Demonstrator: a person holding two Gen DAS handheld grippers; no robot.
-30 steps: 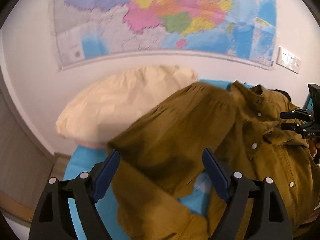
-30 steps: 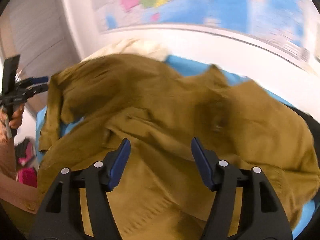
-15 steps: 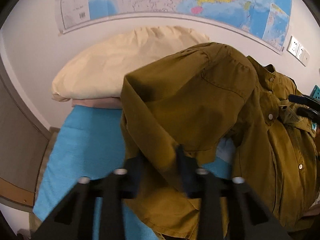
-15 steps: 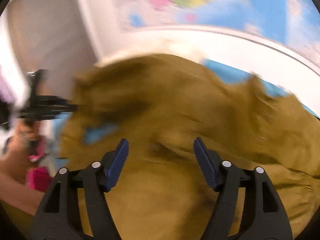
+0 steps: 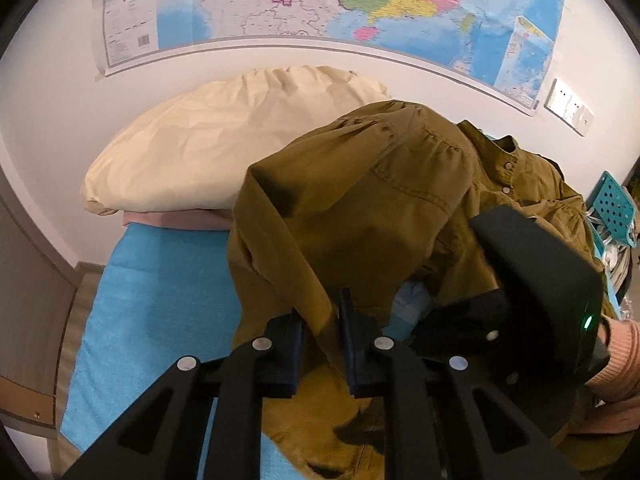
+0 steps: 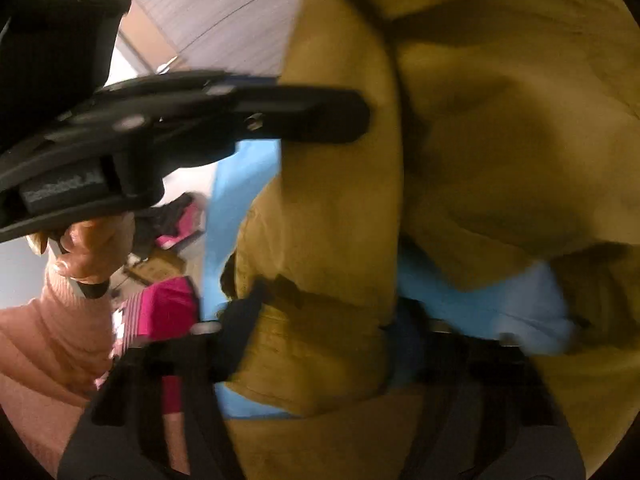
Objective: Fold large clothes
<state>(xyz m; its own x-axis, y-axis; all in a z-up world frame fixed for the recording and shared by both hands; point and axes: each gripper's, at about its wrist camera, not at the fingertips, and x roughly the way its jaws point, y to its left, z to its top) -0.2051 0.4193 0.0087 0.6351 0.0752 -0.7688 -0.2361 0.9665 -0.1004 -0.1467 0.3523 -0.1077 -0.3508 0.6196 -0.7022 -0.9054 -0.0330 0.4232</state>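
An olive-brown button shirt (image 5: 360, 208) lies bunched on a blue bed cover (image 5: 160, 300). My left gripper (image 5: 320, 320) pinches a fold of its sleeve edge, the jaws still closing with the pads on the cloth. The right gripper's black housing (image 5: 532, 280) sits close on its right, held by a hand in a pink sleeve (image 5: 616, 360). In the blurred right wrist view the shirt (image 6: 500, 120) fills the frame. My right gripper (image 6: 324, 316) is closing, its fingers still apart with a wide fold of cloth between them. The left gripper (image 6: 320, 116) reaches in from the upper left.
A cream pillow (image 5: 224, 144) lies at the bed's head under a wall map (image 5: 320, 0). A teal perforated basket (image 5: 614, 204) and wall sockets (image 5: 568, 106) are at the right. Pink items (image 6: 160, 308) lie on the floor beside the bed.
The left jaws have closed on the shirt's sleeve fold. The right gripper has swung fast across the shirt and now sits right beside the left one.
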